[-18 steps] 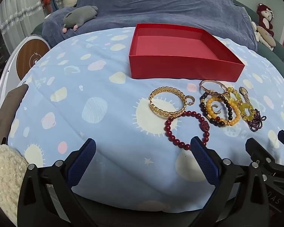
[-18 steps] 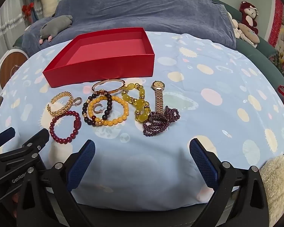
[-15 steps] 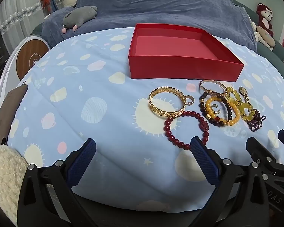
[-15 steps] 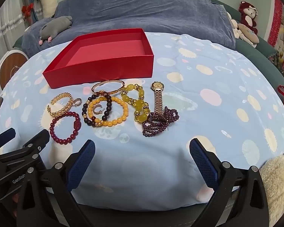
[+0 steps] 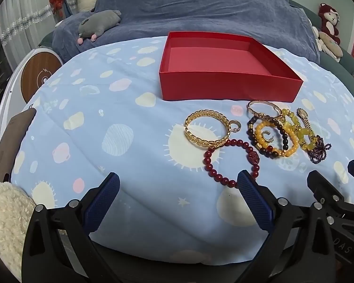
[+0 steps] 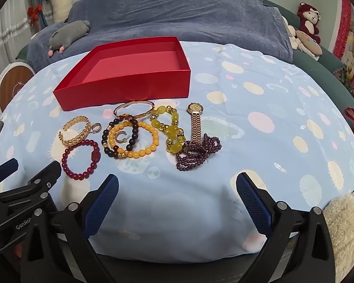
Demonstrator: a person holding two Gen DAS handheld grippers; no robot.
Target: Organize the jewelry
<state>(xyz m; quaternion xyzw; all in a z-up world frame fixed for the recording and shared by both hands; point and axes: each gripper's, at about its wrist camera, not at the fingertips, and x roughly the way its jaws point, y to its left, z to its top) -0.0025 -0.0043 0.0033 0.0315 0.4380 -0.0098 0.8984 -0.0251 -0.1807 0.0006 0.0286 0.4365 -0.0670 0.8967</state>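
Observation:
An empty red box (image 5: pixel 226 54) (image 6: pixel 129 70) stands on the blue patterned cloth. In front of it lies jewelry: a gold woven bangle (image 5: pixel 207 129) (image 6: pixel 75 129), a dark red bead bracelet (image 5: pixel 231 160) (image 6: pixel 81 159), an orange bead bracelet (image 6: pixel 133 141), a yellow-green bead bracelet (image 6: pixel 170 127), a gold watch (image 6: pixel 195 122) and purple beads (image 6: pixel 198 152). My left gripper (image 5: pixel 177 200) is open and empty, near the red bead bracelet. My right gripper (image 6: pixel 177 200) is open and empty, in front of the purple beads.
A blue blanket (image 6: pixel 177 14) covers a sofa behind the table, with a grey plush (image 5: pixel 99 23) and stuffed toys (image 6: pixel 306 33) on it. A round wooden disc (image 5: pixel 39 76) stands at the left. White fleece (image 6: pixel 347 231) shows at the right edge.
Both grippers have barely shifted; the jewelry and box have not moved.

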